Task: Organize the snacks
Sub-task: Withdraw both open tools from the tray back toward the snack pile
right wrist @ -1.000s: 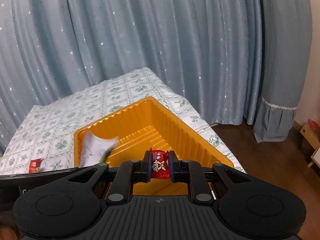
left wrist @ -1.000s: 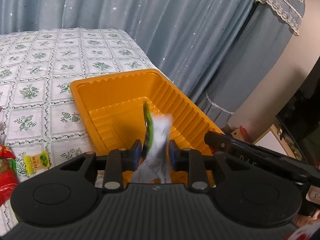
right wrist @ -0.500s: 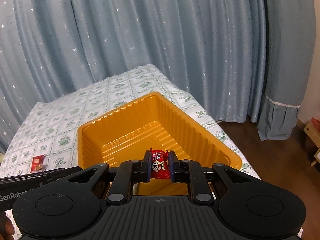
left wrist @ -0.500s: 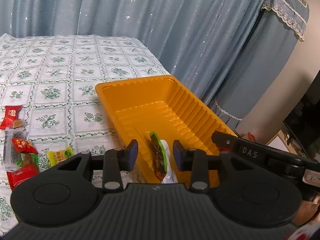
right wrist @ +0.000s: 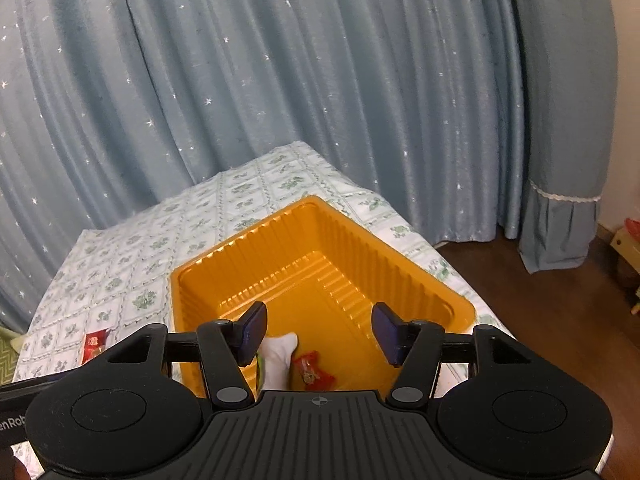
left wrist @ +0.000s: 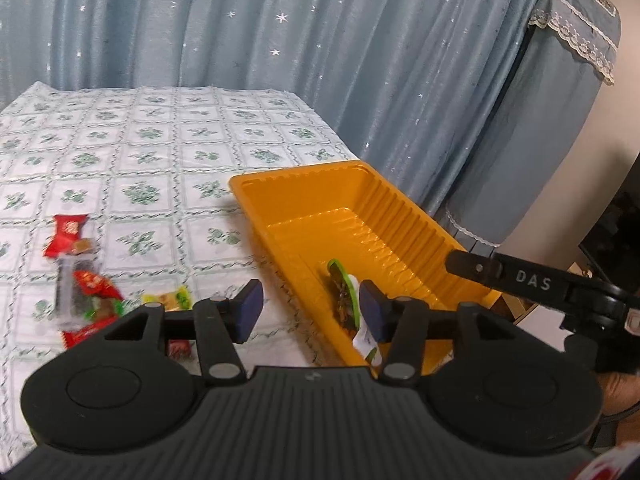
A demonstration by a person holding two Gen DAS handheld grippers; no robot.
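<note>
An orange plastic tray stands near the right end of the table. A green and white snack packet lies in its near end. A small red candy lies beside the packet. My left gripper is open and empty, over the tray's left rim. My right gripper is open and empty above the tray's near end. Several red snack packets and a yellow candy lie on the cloth to the left of the tray.
The table has a white cloth with green flowers. A blue starred curtain hangs behind it. The table's right edge drops to a wooden floor. The right gripper's body reaches in at the tray's right rim. A lone red packet lies left of the tray.
My left gripper opened, dropped the green and white packet into the tray, then moved left. My right gripper opened and the red candy dropped into the tray.
</note>
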